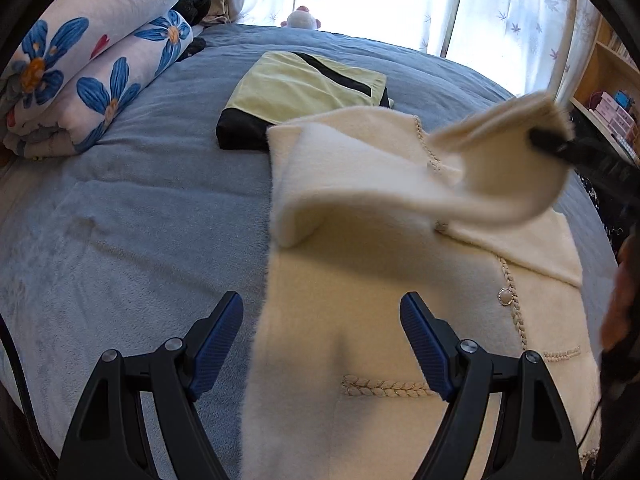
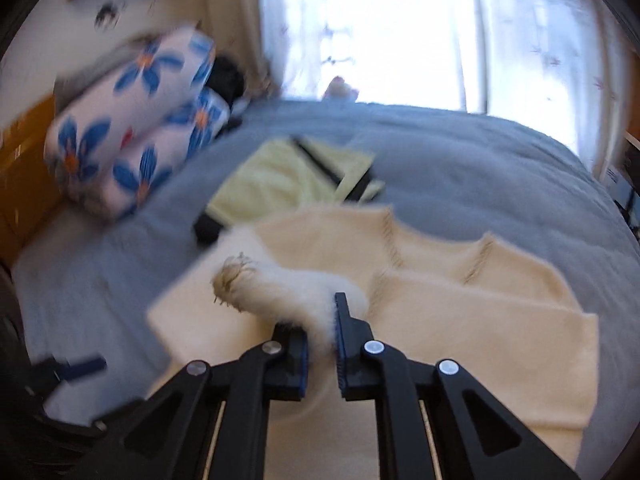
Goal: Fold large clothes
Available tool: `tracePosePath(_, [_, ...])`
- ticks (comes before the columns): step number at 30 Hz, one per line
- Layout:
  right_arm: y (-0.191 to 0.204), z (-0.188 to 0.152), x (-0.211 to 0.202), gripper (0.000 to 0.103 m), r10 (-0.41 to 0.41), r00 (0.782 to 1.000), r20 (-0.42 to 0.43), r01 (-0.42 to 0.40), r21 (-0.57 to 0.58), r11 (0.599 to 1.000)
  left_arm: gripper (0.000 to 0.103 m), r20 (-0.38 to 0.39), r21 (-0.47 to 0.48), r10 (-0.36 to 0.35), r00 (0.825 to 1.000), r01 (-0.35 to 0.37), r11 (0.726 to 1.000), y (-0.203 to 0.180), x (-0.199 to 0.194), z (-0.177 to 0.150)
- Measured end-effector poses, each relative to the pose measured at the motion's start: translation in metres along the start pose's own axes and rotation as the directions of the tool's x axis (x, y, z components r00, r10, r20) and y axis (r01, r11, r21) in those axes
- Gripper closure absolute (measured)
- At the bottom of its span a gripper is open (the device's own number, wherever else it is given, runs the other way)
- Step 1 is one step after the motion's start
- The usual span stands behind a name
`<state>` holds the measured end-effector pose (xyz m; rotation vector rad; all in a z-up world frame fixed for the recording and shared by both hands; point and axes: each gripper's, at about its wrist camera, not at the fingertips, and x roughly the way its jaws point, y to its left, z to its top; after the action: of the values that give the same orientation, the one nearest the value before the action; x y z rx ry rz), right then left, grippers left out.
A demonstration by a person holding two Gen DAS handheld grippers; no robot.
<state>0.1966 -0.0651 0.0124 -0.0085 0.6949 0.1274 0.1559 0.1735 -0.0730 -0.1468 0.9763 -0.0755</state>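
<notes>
Sleeve risking slipping from right gripper, pinching only its edge, or dragging coat askew, left gripper hovering wide, holding nothing.

This is a bedroom in a home: a wide bed under a soft blue-grey cover fills the scene, with a rolled quilt printed in big blue flowers stacked at its far left. Beyond the far edge, bright daylight comes through a window hung with sheer patterned curtains, and a small plush toy sits there. Wooden shelves holding books and boxes stand at the right.
</notes>
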Motion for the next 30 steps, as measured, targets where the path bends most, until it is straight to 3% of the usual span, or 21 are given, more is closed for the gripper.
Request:
tracePosePath(2, [-0.038, 0.001, -0.013, 0.093, -0.037, 0.999, 0.009, 0.036, 0.074, 0.997, 0.024, -0.001, 0.007, -0.004, 1.000, 0.004, 1.000, -0.001, 0.000, 0.000])
tracePosePath(4, [-0.070, -0.011, -0.013, 0.092, -0.082, 0.996, -0.037, 0.086, 0.123, 0.989, 0.024, -0.006, 0.018, -0.008, 1.000, 0.008, 1.000, -0.003, 0.002, 0.000])
tracePosePath(5, [-0.088, -0.024, -0.008, 0.087, -0.109, 0.990, -0.091, 0.121, 0.149, 0.981, 0.024, -0.010, 0.023, -0.010, 1.000, 0.010, 1.000, -0.004, 0.002, 0.001])
tracePosePath(6, [-0.107, -0.039, 0.000, 0.072, -0.134, 0.977, -0.165, 0.163, 0.174, 0.971, 0.024, -0.017, 0.030, -0.011, 1.000, 0.011, 0.999, -0.006, 0.004, 0.001])
tracePosePath(8, [-0.137, -0.073, 0.010, 0.057, -0.138, 0.950, -0.281, 0.204, 0.223, 0.953, 0.024, -0.034, 0.048, -0.012, 0.999, 0.013, 0.999, -0.008, 0.009, 0.005])
tracePosePath(11, [-0.166, -0.109, 0.011, 0.057, -0.116, 0.925, -0.362, 0.224, 0.273, 0.935, 0.024, -0.063, 0.090, -0.014, 0.998, 0.020, 0.996, -0.012, 0.018, 0.013])
tracePosePath(13, [-0.179, -0.118, 0.009, 0.057, -0.091, 0.923, -0.373, 0.214, 0.302, 0.929, 0.024, -0.085, 0.115, -0.019, 0.996, 0.029, 0.993, -0.011, 0.027, 0.024])
tracePosePath(17, [-0.193, -0.107, 0.018, 0.054, -0.036, 0.937, -0.346, 0.164, 0.348, 0.923, 0.024, -0.112, 0.136, 0.011, 0.994, 0.005, 0.991, 0.001, 0.058, 0.058])
tracePosePath(24, [-0.201, -0.058, 0.081, 0.051, 0.076, 0.951, -0.300, 0.053, 0.400, 0.915, 0.024, -0.165, 0.052, 0.003, 0.986, 0.005, 0.999, 0.037, 0.137, 0.119])
tracePosePath(30, [-0.214, -0.045, 0.142, 0.051, 0.069, 0.934, -0.351, 0.082, 0.397, 0.914, 0.024, -0.229, -0.003, -0.019, 0.973, 0.019, 1.000, 0.047, 0.192, 0.132])
